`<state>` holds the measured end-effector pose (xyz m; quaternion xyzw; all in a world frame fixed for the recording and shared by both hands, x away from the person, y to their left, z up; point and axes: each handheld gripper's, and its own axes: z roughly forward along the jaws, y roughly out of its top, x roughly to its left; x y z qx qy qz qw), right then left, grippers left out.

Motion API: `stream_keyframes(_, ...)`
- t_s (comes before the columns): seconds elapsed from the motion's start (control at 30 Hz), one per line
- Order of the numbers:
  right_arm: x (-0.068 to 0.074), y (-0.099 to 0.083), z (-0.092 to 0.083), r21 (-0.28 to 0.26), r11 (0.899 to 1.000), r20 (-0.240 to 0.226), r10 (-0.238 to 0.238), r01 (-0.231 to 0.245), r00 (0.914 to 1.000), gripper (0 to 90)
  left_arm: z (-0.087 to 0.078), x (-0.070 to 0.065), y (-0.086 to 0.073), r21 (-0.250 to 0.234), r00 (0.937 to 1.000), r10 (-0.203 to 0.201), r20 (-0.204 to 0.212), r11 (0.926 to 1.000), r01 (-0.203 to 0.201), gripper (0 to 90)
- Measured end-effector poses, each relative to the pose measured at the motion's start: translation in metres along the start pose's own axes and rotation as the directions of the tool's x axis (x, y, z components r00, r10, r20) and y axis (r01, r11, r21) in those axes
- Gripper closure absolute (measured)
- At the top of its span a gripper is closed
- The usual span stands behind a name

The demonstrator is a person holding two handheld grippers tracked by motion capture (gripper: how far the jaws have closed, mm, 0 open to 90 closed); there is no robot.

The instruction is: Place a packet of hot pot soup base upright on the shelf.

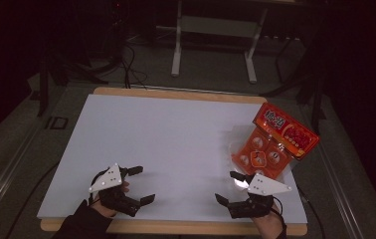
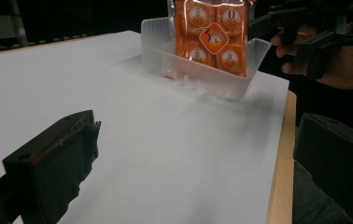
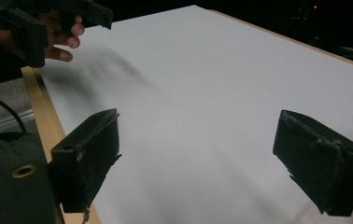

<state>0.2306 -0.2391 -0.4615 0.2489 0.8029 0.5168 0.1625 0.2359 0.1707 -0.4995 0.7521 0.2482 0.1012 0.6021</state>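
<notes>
Both claws — left claw [image 1: 142, 185], right claw [image 1: 227, 187] — hover released (jaws wide) over the near counter [image 1: 176, 139]; the packet [image 1: 275, 144] sits in its tray [image 2: 202, 74], far right.

High view overlooks table [image 1: 176, 134]; claw views skim it.

A dimly lit lab or recording room is indicated: a white board [image 1: 176, 144] on a wooden-edged table [image 1: 176, 93] is set on grey carpet [image 1: 211, 69], cables [image 1: 129, 69] are trailed across the floor at eleven o'clock, and the white legs of a stand [image 1: 215, 40] are seen at twelve o'clock, with dark surroundings beyond
</notes>
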Motion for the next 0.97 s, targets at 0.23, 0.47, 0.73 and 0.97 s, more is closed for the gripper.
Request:
stream_keyframes(0.23,-0.0003,-0.0003,-0.0061,-0.046,0.998,0.005,-0.031,0.031,0.9995,14.4,-0.0013,-0.0002,0.0001,-0.02,1.0,0.001,-0.009,0.9998,-0.001,0.1)
stream_keyframes(0.47,0.0012,0.0,-0.0055,-0.058,0.997,0.006,-0.048,0.048,0.9988,14.4,-0.0022,-0.0018,0.0004,-0.024,0.9998,0.016,-0.014,0.9996,-0.016,0.1)
stream_keyframes(0.73,0.0011,-0.0011,-0.0025,-0.052,0.998,-0.011,-0.041,0.041,0.9991,14.4,-0.0015,-0.0008,-0.0009,-0.014,0.9999,0.011,-0.01,0.9998,-0.011,0.2)
stream_keyframes(0.97,0.0018,-0.0011,-0.0014,-0.048,0.998,-0.02,-0.039,0.038,0.999,14.4,-0.0014,-0.0012,-0.001,-0.012,0.9999,0.009,-0.008,0.9999,-0.009,0.1)
